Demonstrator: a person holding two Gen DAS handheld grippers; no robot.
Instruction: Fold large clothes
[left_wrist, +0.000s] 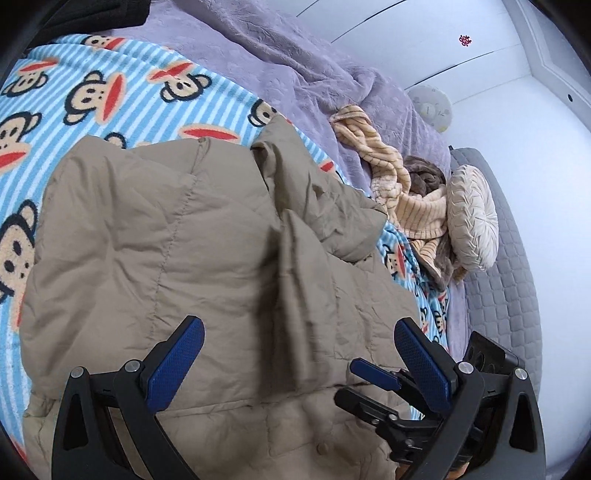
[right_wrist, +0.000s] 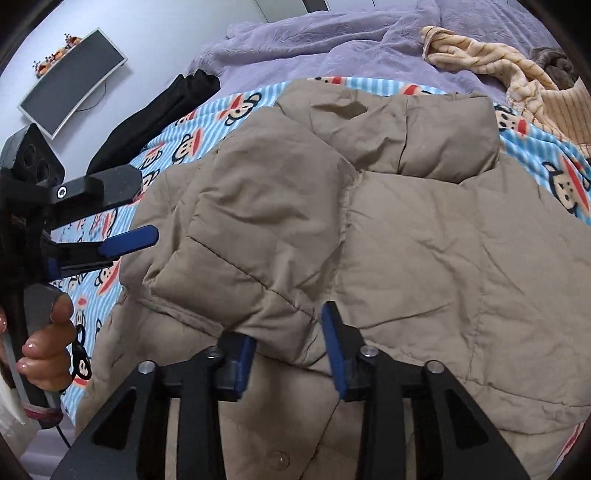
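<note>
Right gripper (right_wrist: 290, 345) clamped on jacket (right_wrist: 406, 240) sleeve fold; left gripper (left_wrist: 299, 354) wide open, empty above it. Slippery puffy fabric: could slide free, fold springing apart.

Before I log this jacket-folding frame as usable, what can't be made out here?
- Tan puffer jacket: hem cut off by the bottom edge, both views.
- Its sleeve: the cuff runs in between the right gripper fingers; contact unclear.
- A fold of it is motion-blurred, left wrist view.
- Brown cloth: mostly buried under the striped garment.
</note>
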